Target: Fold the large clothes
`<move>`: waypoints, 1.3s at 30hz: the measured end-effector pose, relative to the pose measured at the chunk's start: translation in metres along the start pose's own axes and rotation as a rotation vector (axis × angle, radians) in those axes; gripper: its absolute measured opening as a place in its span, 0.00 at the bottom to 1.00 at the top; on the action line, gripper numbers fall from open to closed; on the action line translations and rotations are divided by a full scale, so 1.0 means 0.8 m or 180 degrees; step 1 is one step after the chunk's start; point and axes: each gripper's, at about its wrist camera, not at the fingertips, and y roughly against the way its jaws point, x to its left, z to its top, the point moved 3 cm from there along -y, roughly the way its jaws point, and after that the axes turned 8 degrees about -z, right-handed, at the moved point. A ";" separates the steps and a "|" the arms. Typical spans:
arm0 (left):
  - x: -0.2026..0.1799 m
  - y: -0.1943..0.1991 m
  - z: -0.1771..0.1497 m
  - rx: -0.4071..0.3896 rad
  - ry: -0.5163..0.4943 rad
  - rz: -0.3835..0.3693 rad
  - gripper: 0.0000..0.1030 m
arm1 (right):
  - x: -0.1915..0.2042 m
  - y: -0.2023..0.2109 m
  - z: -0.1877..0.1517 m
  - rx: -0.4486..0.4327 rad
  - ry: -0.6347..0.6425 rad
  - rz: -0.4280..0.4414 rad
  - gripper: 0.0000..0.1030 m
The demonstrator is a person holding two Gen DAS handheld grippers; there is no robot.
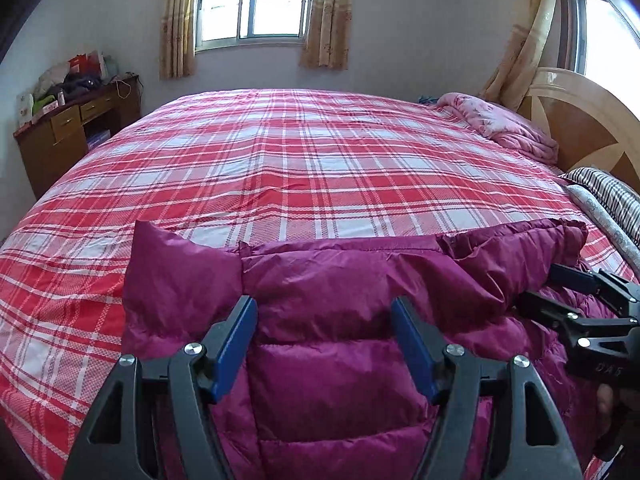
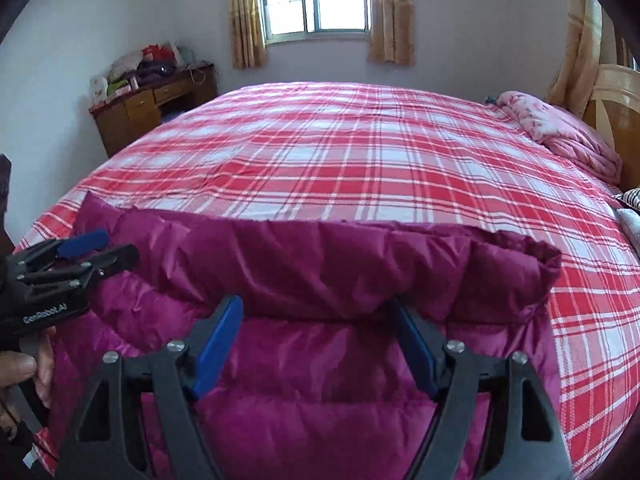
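1. A wooden desk [image 1: 76, 128] stands at the far left against the wall, its top piled with bags and clutter; its drawers are shut.
2. The bed [image 1: 304, 160] with its red plaid cover lies broad and bare beyond the jacket, open all the way to the far edge under the window [image 1: 252, 0].
3. The purple padded jacket [image 1: 328, 344] lies at the near edge of the bed, its far part folded back into a thick roll.
4. The left gripper [image 1: 324, 312] hangs over the jacket's left part, jaws wide, nothing pinched.
5. The right gripper [image 2: 316, 316] stands wide apart at the folded roll, not clamping it.
6. A pink quilt [image 1: 504, 124] is bunched by the headboard [image 1: 580, 120] at the right.
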 end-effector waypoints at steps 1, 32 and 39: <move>0.003 -0.005 -0.001 0.0054 0.0027 0.0013 0.68 | -0.002 -0.012 -0.002 0.0067 -0.0025 -0.0008 0.76; 0.009 -0.066 -0.009 0.0316 0.0125 -0.0065 0.85 | -0.035 -0.063 -0.005 0.0267 -0.0399 0.0102 0.77; 0.009 -0.072 -0.010 0.0375 0.0099 -0.0027 0.87 | -0.033 -0.067 -0.004 0.0298 -0.0350 0.0053 0.78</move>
